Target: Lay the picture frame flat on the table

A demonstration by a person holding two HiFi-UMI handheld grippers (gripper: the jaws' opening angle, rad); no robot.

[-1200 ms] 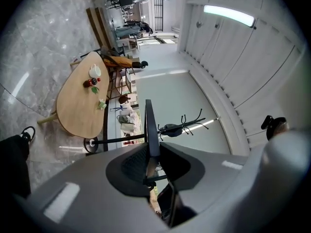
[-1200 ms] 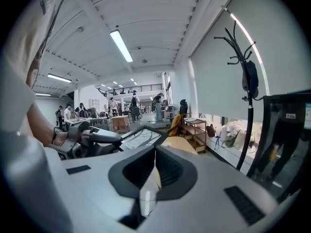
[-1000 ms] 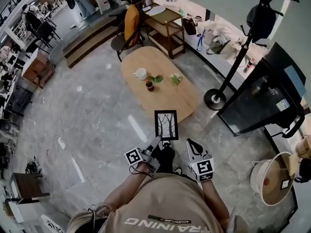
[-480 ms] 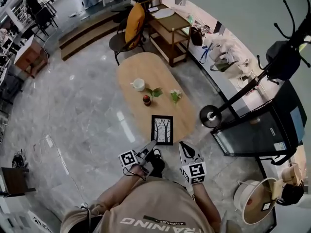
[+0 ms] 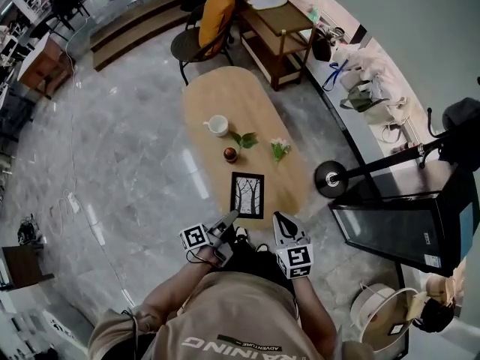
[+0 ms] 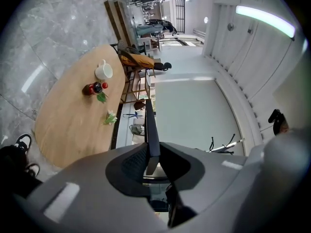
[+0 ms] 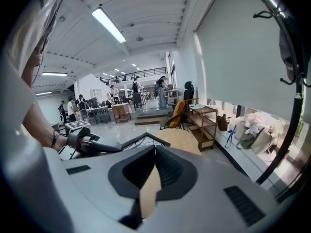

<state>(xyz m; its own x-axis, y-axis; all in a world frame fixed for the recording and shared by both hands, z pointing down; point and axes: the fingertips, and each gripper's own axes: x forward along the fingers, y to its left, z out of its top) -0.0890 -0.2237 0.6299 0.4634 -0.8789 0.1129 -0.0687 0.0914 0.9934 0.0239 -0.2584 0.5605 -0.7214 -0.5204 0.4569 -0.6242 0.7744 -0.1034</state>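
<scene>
The picture frame [image 5: 247, 195], black with a tree drawing, hangs face up over the near end of the oval wooden table [image 5: 225, 100]. My left gripper [image 5: 231, 217] is shut on its lower left edge. In the left gripper view the frame [image 6: 149, 125] runs edge-on up out of the pinched jaws of that gripper [image 6: 152, 154], above the tabletop [image 6: 73, 125]. Whether the frame touches the table I cannot tell. My right gripper [image 5: 279, 217] hovers just right of the frame, shut and holding nothing. From the right gripper view [image 7: 155, 152] the frame [image 7: 146, 139] shows beyond its jaws.
A white cup [image 5: 217, 125], a small red pot with leaves [image 5: 231, 154] and a little flower [image 5: 280, 149] stand mid-table. Behind are a chair with an orange back [image 5: 210, 21] and a wooden shelf [image 5: 281, 28]. A coat-stand base [image 5: 331, 178] and a black cabinet [image 5: 397, 231] sit right.
The frame has moved further over the table's near end in my left gripper. The head view has shifted, and both grippers stay close below the frame.
</scene>
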